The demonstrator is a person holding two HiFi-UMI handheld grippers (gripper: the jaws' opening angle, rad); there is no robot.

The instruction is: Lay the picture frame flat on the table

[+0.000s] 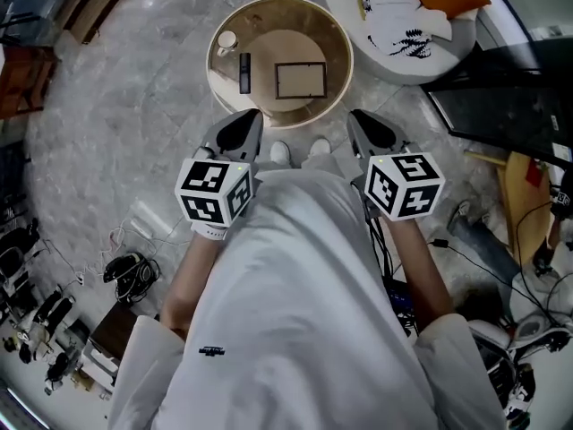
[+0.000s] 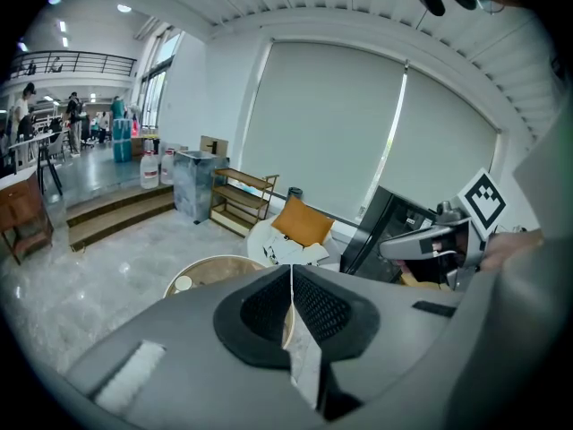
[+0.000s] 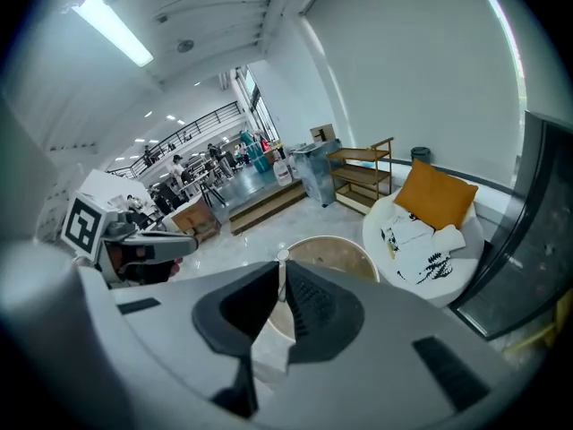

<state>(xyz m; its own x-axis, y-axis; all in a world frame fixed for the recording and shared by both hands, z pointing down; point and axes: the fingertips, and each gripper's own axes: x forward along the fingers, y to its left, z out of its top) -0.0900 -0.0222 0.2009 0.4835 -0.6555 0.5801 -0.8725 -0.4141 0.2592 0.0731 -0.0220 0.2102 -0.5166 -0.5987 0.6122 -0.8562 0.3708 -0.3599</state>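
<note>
Dark thin-rimmed picture frame [image 1: 301, 80], flat

No text can be read; the small dark mark [image 1: 212, 351] on the white shirt [image 1: 295, 312] is too tiny.

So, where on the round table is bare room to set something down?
The far part of the round table, beyond the picture frame and right of the cup, is bare. A narrow strip is free between frame and near rim. The left side is crowded: cup and dark bar.
</note>
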